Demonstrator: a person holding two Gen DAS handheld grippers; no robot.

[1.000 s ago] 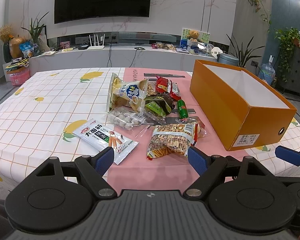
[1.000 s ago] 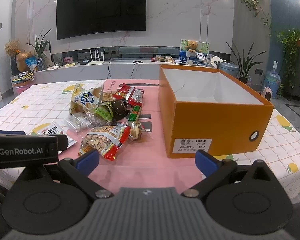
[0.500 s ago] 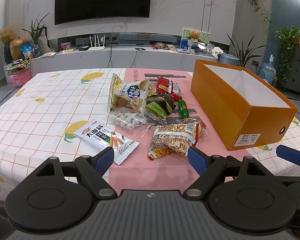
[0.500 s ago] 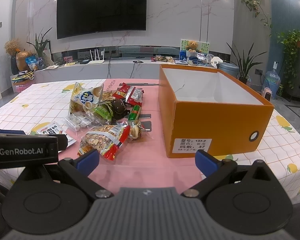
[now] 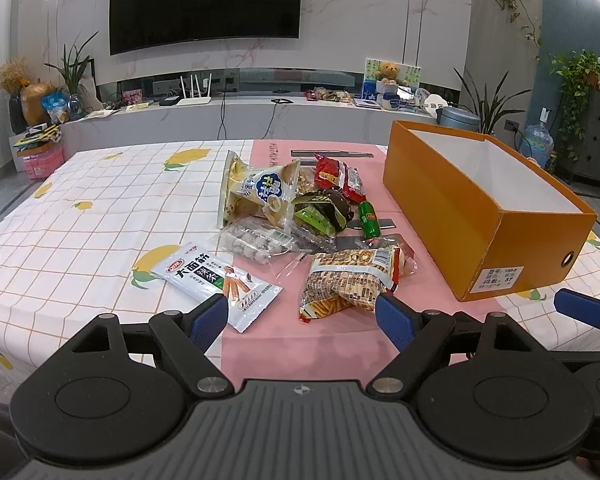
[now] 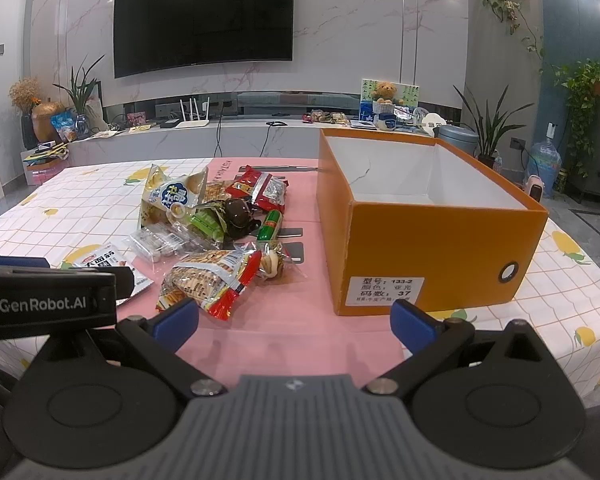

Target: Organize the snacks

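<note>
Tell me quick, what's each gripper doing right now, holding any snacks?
Left gripper: open, empty, just short of the snack pile.
Right gripper: open, empty, near the orange box.

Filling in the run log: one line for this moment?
left tool: open, empty | right tool: open, empty | snacks: on table | box: empty

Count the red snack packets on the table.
1: a red packet at the far end of the snack pile, near the orange box. Others could be buried underneath.
</note>
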